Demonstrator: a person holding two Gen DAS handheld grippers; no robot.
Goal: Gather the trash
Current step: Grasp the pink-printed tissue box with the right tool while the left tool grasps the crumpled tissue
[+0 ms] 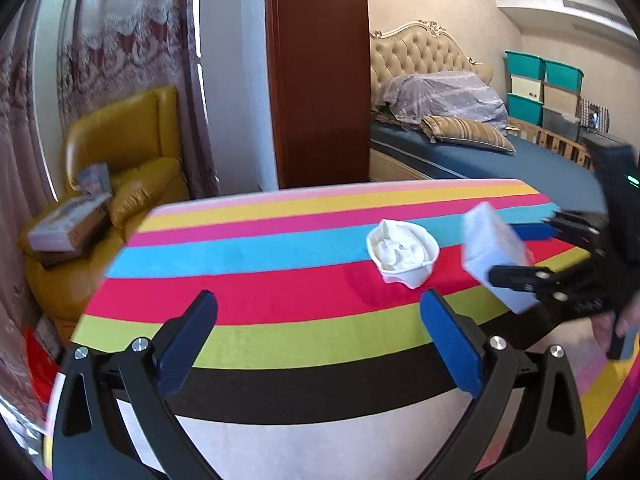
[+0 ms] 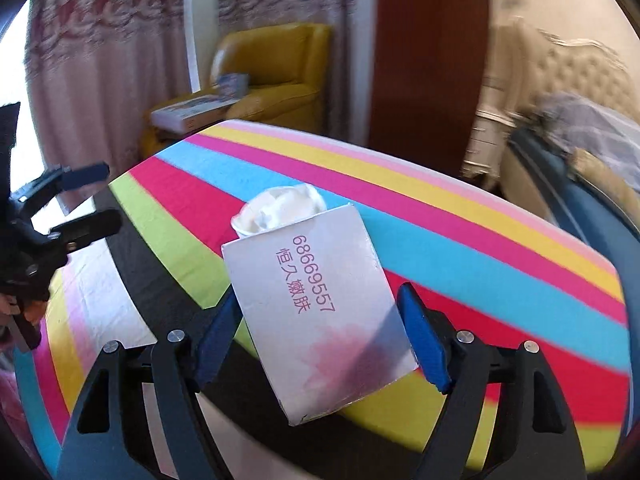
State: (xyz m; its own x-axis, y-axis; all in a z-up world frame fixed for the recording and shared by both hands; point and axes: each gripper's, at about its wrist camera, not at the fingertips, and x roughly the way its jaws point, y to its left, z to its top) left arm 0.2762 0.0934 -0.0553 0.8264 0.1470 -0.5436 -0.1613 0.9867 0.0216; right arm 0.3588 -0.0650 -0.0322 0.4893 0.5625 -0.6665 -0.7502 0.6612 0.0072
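A white box (image 2: 320, 312) is seemingly clamped by the right gripper (image 2: 320, 332) (blurred); the left gripper (image 1: 320, 340) is held released, nearer than the paper cup (image 1: 402, 252).

Box (image 2: 320, 312) hides most of the cup (image 2: 280, 210) in the right view; bed (image 2: 560, 140) smeared (motion blur); right fingers' (image 2: 422, 332) contact with box unclear.

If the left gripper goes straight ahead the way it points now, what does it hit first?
Probably the striped tablecloth: the open left gripper points down at bare cloth. The paper cup sits right of that line, likely missed, though depth is unclear.
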